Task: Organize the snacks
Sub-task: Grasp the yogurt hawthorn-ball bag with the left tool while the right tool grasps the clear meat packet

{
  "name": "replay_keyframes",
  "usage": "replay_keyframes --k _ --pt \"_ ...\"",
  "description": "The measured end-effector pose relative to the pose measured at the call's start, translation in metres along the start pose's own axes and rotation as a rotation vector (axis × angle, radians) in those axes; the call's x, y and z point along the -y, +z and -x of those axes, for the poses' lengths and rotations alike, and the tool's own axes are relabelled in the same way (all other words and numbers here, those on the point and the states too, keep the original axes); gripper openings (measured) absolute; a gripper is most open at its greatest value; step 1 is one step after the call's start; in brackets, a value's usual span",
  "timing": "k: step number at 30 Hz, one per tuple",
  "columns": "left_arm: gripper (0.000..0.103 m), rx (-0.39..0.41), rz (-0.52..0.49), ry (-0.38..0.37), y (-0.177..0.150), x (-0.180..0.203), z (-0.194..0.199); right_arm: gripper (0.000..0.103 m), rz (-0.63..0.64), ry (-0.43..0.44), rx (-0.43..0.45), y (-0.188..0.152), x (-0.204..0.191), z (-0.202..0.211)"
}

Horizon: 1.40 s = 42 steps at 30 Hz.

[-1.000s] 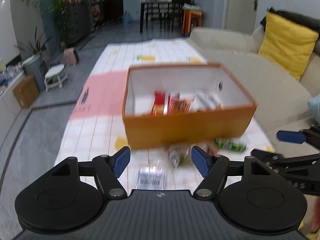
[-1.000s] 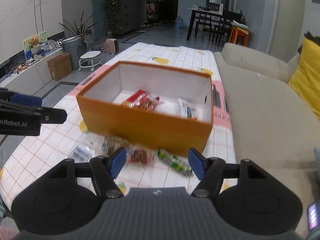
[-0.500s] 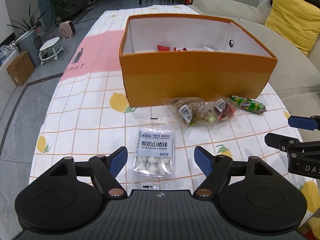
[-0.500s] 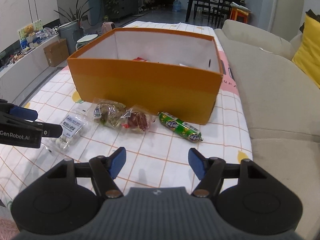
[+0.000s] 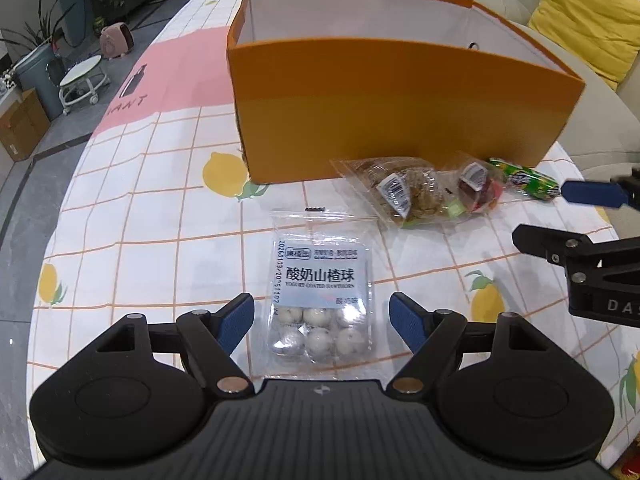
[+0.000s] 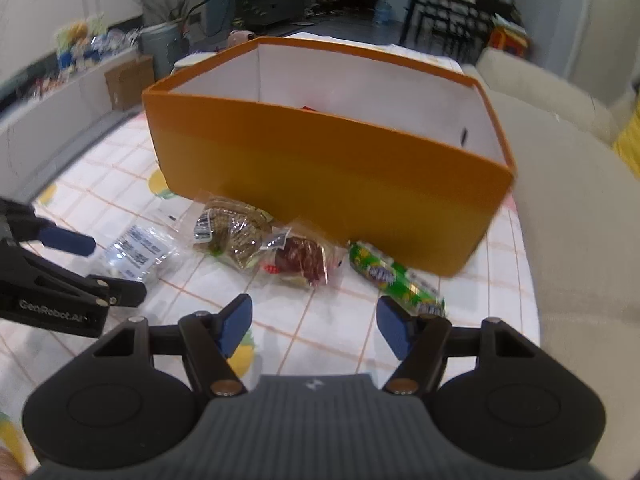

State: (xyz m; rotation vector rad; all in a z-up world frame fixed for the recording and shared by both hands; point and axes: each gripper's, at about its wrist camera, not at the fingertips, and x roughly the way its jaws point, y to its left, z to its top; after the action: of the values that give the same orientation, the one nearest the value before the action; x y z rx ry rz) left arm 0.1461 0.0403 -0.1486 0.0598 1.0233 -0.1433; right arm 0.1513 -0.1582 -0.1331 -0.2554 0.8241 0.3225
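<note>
An orange box [image 5: 392, 108] with white inner walls stands on the checked tablecloth; it also shows in the right wrist view [image 6: 320, 168]. A clear pack of white yogurt hawthorn balls [image 5: 320, 284] lies flat between the open fingers of my left gripper [image 5: 322, 320]. A clear bag of brown snack [image 5: 396, 192], a bag of red snack [image 5: 478, 188] and a green candy roll [image 5: 524, 178] lie along the box's near wall. My right gripper [image 6: 314, 326] is open and empty, low over the cloth just short of the red snack bag [image 6: 300, 258] and green roll [image 6: 396, 276].
A beige sofa [image 6: 580, 200] with a yellow cushion [image 5: 584, 16] runs along the table's right edge. The floor to the left holds a small stool [image 5: 82, 80], a cardboard box [image 5: 20, 124] and plants.
Both grippers have dropped and moved closer to the table. The box contents have passed out of sight behind its near wall. The hawthorn ball pack now sits between the left fingers.
</note>
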Motion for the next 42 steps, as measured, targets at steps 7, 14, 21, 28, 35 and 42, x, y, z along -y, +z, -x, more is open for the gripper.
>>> replay_keyframes --k 7,14,21,28,35,42 --pt "0.09 -0.015 0.017 -0.005 0.005 -0.001 -0.013 0.066 0.149 -0.017 -0.005 0.011 -0.011 -0.031" --pt "0.09 0.003 -0.006 0.017 0.01 0.003 -0.018 0.061 0.167 0.009 -0.013 0.02 -0.015 -0.046" --pt "0.089 0.012 -0.003 0.023 0.01 0.003 -0.019 0.042 0.135 0.031 -0.05 0.018 -0.015 -0.052" --pt "0.076 0.02 0.001 0.011 0.008 0.002 -0.017 0.03 0.088 0.042 -0.07 0.006 -0.017 -0.042" --pt "0.067 0.022 0.005 0.01 0.004 0.008 -0.013 0.029 0.065 0.062 -0.098 -0.009 -0.021 -0.026" --pt "0.065 -0.046 -0.003 0.009 -0.004 0.023 -0.004 0.028 0.04 0.072 -0.131 -0.027 -0.017 -0.006"
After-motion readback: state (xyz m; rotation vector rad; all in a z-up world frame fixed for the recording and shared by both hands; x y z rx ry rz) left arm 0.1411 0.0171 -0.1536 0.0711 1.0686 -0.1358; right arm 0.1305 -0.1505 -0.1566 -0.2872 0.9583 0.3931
